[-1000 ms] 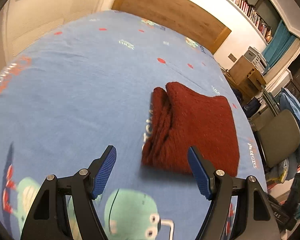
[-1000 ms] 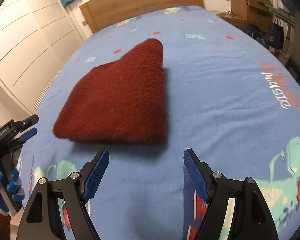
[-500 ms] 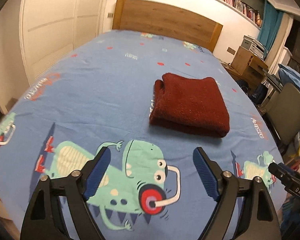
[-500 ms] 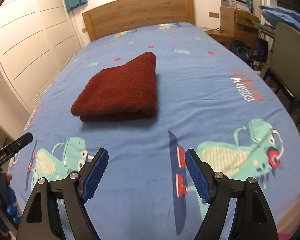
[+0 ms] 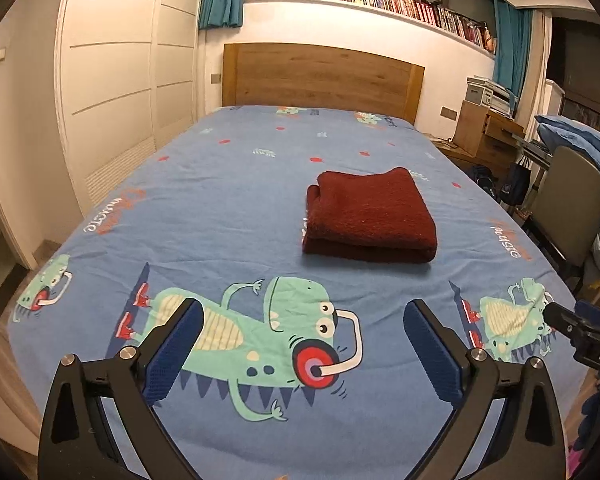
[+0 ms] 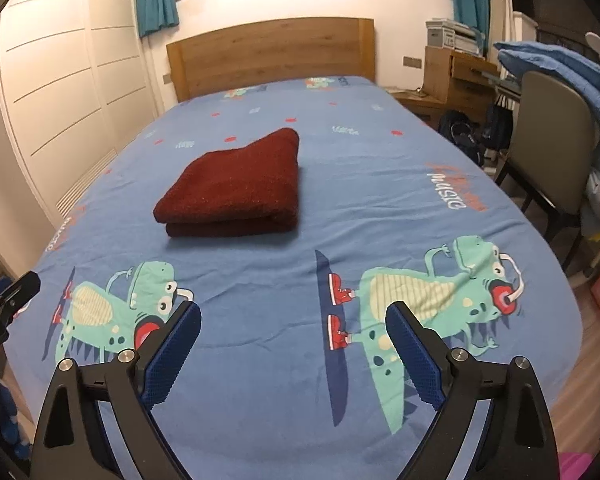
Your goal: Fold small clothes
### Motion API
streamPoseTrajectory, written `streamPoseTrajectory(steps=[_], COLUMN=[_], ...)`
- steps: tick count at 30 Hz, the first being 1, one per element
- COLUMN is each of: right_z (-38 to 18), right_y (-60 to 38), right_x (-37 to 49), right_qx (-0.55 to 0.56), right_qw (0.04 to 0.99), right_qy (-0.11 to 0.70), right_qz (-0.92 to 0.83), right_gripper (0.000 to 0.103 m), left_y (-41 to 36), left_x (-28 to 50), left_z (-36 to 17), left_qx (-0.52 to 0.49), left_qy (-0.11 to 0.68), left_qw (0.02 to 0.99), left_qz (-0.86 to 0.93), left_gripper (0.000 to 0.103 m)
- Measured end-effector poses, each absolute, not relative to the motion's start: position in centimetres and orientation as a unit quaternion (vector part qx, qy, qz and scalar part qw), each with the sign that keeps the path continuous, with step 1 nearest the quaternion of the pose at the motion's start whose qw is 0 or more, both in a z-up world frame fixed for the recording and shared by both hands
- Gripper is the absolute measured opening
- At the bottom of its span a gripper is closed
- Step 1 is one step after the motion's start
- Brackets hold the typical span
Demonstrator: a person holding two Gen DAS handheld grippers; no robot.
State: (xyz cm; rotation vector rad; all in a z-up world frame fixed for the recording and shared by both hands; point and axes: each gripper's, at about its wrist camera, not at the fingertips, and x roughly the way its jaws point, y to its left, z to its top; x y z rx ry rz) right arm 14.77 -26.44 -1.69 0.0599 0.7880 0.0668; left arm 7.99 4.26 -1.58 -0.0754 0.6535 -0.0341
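Cloth: dark red folded garment [image 5: 370, 212] lies on the bed [image 5: 220, 208].
Left gripper [image 5: 300, 344]: jaws just widened, empty, short of garment.
Right gripper [image 6: 294, 338]: jaws just widened, empty.
Risk: plush layers could spring apart unpressed.

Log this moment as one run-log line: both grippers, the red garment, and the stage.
left gripper: open, empty | right gripper: open, empty | red garment: folded, lying on bed, clear of both | stage: fold looks done

Both claws are backing away from the folded dark-red fuzzy garment [image 5: 370, 212], now lying well ahead. The left claw [image 5: 300, 350] and right claw [image 6: 294, 346] have just been opening, nothing between their jaws.
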Motion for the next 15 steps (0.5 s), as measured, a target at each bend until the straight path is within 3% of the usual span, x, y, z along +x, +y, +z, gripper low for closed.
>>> streamPoseTrajectory(steps=[1,15], right_z=[-1.6,-1.3], right_y=[-26.5,-27.9], right_x=[14.5,12.1], right_qx=[0.028,0.021], right_qw=[0.924,0.939], right_qy=[0.380,0.343], right_qz=[0.031,0.001], right_gripper=[0.103,0.103], left_y=[4.1,2.7], left_x=[7.6,5.8], left_z=[-1.5,-1.2], left_qx=[-0.034,-0.014], left_qy=[0.318,0.284], left_qw=[0.947,0.959], left_qz=[-0.017,-0.006], left_gripper=[0.099,0.099])
